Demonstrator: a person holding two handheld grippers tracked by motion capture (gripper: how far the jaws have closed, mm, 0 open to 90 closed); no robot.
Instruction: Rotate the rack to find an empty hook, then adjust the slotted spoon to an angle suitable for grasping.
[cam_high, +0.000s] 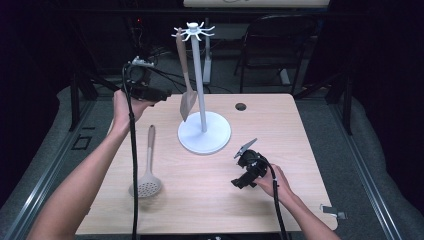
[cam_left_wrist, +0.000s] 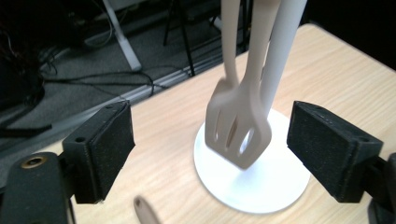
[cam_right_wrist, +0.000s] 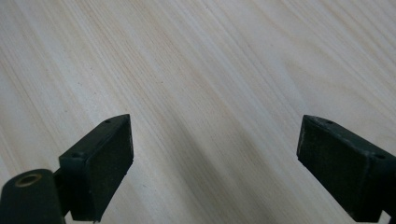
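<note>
The spatula (cam_left_wrist: 239, 130) hangs on the stand (cam_left_wrist: 280, 70), beyond and between the left gripper (cam_left_wrist: 210, 154) jaws, which stand wide apart, gripping nothing.

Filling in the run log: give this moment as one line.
left gripper: open, beside hung slotted spatula | right gripper: open, above bare table | skimmer: flat on table | rack: upright

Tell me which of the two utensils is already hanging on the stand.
The slotted spatula: it hangs from a hook at the top of the white stand, blade down. The skimmer spoon lies flat on the table, left of the stand's base.
</note>
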